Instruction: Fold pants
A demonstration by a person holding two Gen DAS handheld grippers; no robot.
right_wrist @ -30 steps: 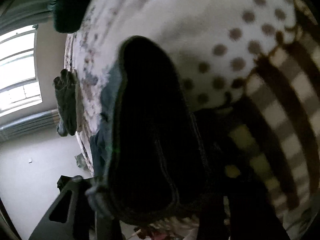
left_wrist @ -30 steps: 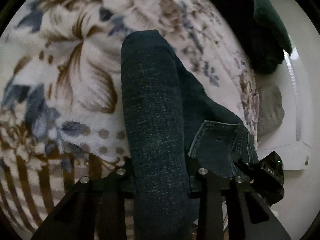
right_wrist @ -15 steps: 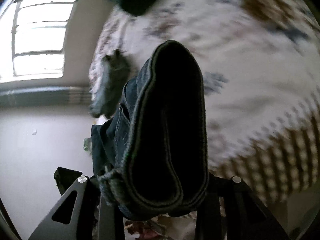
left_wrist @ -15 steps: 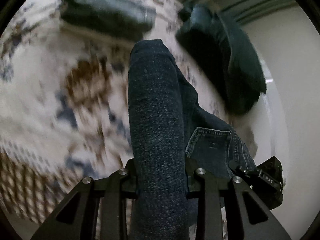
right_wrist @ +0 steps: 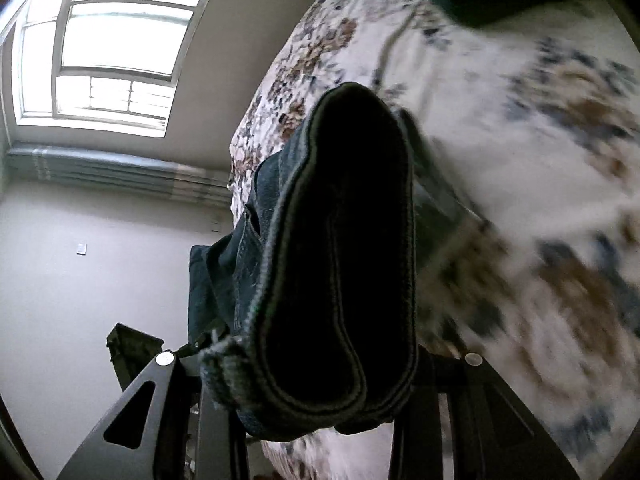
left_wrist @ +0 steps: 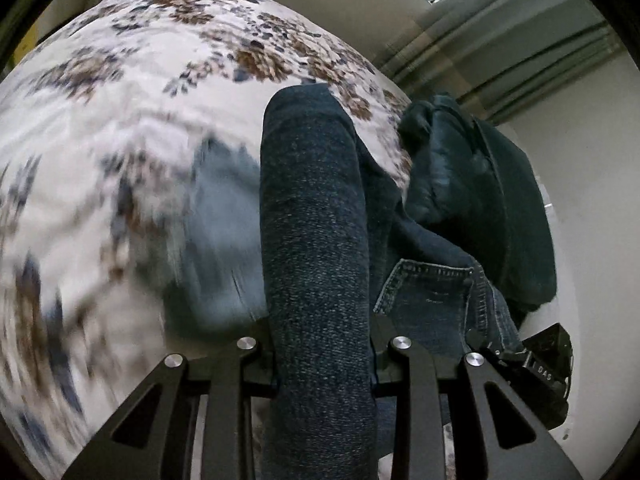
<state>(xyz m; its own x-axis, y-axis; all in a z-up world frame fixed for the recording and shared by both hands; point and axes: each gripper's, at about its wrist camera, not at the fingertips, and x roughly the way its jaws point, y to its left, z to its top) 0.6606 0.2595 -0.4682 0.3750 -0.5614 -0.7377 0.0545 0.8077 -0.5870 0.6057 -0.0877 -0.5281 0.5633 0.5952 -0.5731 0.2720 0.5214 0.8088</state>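
Dark blue denim pants [left_wrist: 316,248] are folded into a thick bundle and held up over the bed. My left gripper [left_wrist: 322,364] is shut on one end of the bundle; a back pocket [left_wrist: 428,292] hangs to its right. My right gripper [right_wrist: 316,376] is shut on the other end of the pants [right_wrist: 340,248], where the hemmed edge faces the camera. The fingertips of both grippers are hidden by denim.
A floral bedspread [left_wrist: 140,120] covers the bed [right_wrist: 520,128] below. A lighter blue folded garment [left_wrist: 216,236] lies blurred on it. A dark green heap of clothes [left_wrist: 480,200] sits at the bed's far right. A window [right_wrist: 112,40] and wall are behind.
Both grippers have carried the folded pants forward across the bed and tilted up; the striped edge of the bedspread has left view, and the lighter blue garment and window have come into view.
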